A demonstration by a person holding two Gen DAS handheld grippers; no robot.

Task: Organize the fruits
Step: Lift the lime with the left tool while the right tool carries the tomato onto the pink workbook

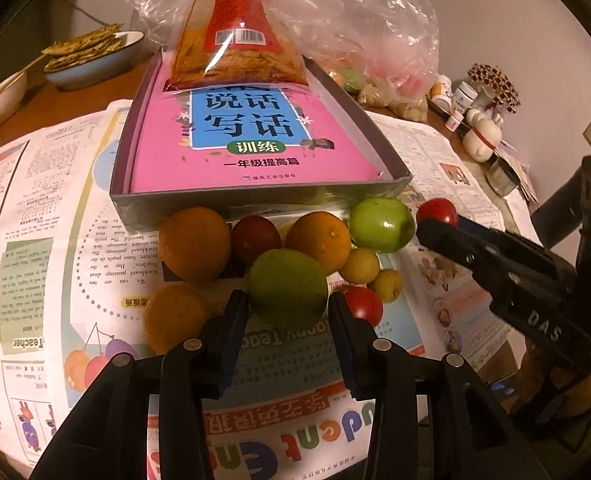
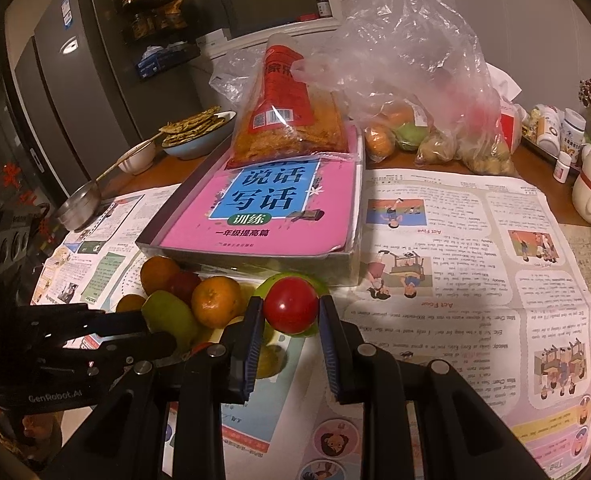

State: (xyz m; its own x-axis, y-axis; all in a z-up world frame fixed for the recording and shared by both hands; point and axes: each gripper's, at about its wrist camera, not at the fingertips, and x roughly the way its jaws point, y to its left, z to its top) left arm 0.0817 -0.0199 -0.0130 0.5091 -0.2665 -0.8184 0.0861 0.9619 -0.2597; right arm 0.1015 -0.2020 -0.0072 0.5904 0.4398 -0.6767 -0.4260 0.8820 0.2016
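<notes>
Loose fruit is piled on newspaper point(image 1: 75, 208) in front of a grey box point(image 1: 255, 196): oranges point(image 1: 194, 242), a dark red fruit point(image 1: 255, 238), a green fruit point(image 1: 381, 224), small yellow fruits point(image 1: 360, 266) and a red tomato point(image 1: 362, 305). My left gripper point(image 1: 287, 300) is at the near side of the pile, its pads against both sides of another green fruit point(image 1: 287, 290), which rests among the others. My right gripper point(image 2: 291, 312) is shut on a small red tomato point(image 2: 291, 308) and holds it just above the pile's right end; its fingers point(image 1: 495, 256) reach in from the right.
The box holds a pink book point(image 1: 251, 140) with a snack bag point(image 1: 235, 40) on top. Behind it lies a clear plastic bag point(image 2: 423, 80) with more fruit. A bowl of flatbreads point(image 1: 91, 56), a metal ladle point(image 2: 77, 208), small bottles point(image 2: 571, 128) and a white figurine point(image 1: 483, 136) line the table's edges.
</notes>
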